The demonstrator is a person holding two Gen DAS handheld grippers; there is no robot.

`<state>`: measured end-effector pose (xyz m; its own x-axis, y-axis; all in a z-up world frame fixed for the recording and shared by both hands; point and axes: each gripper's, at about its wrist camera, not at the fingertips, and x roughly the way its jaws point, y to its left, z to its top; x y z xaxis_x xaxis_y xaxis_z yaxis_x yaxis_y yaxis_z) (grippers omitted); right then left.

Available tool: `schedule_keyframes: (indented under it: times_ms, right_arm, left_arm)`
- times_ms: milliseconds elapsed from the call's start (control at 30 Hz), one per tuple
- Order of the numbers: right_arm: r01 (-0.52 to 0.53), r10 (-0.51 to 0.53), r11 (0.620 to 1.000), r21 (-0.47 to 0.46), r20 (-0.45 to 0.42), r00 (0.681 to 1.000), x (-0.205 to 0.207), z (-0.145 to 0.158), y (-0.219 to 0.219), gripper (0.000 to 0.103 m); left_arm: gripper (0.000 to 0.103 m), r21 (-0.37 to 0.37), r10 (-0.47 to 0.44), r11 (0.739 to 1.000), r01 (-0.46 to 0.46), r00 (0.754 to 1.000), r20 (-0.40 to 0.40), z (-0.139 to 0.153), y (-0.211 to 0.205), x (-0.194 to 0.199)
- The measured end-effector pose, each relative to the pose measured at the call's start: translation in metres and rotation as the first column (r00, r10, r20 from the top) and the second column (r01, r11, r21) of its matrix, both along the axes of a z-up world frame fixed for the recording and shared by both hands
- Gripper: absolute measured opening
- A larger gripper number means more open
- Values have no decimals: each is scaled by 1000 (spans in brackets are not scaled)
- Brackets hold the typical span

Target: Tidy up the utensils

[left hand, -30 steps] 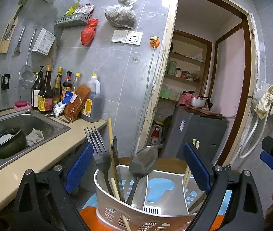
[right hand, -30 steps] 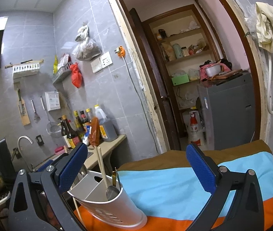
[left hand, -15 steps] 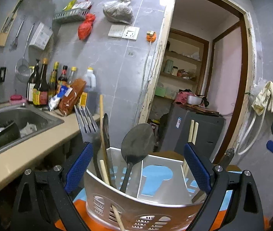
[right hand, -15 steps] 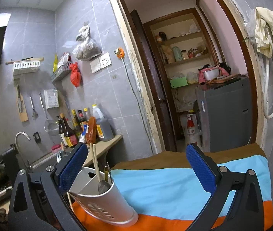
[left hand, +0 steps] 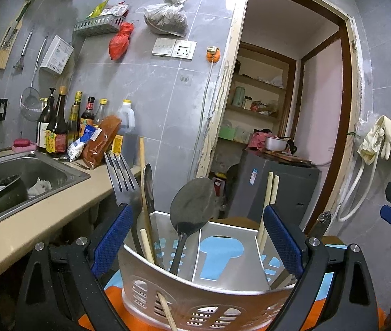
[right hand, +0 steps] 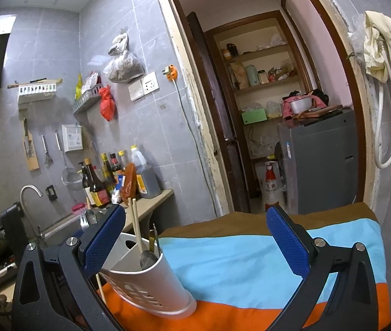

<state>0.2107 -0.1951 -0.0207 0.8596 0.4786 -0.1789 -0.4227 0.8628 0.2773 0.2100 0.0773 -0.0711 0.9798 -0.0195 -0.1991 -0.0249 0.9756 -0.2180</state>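
left gripper (left hand: 195, 237) fills the bottom of the left wrist view, jaws apart on either side of the utensil holder (left hand: 195, 298), blue pads flanking its curved wall, and i can't tell if they touch it. right gripper (right hand: 192, 237) at the bottom of its own view, jaws spread wide over the striped cloth (right hand: 250, 264) with nothing between them, the holder sitting just at its left pad.

the holder stands low centre on the cloth-covered worktop, tilted in the right wrist view. in its left compartment: fork (left hand: 121, 182), tines up, a big spoon (left hand: 192, 207) leaning centre, a knife-like blade beside the fork. chopsticks (left hand: 270, 193) in the right compartment, middle one looks empty. one chopstick (left hand: 165, 309) pokes out through a slot in the front wall, bottom centre.

risk from here, as i read it: squeeze that rounded, light-looking holder off-centre and it may slip or tip, spilling the tall, top-heavy utensils; that poking chopstick could catch on the cloth.

further back, upper left, sink (left hand: 30, 176) and sauce bottles (left hand: 57, 127); doorway (left hand: 292, 110) beyond, centre right.
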Motion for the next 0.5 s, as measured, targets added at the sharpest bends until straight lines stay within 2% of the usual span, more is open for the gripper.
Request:
schedule_keyframes:
  times_ms: [200, 500]
  right_arm:
    - [24, -24, 1000, -2, -16, 1000, -14, 3, -18, 103]
    - [46, -48, 998, -41, -37, 998, -50, 24, -48, 103]
  left_arm:
    - [93, 39, 26, 999, -25, 999, -30, 17, -9, -16]
    - [93, 79, 38, 996, -36, 999, -35, 61, -36, -72]
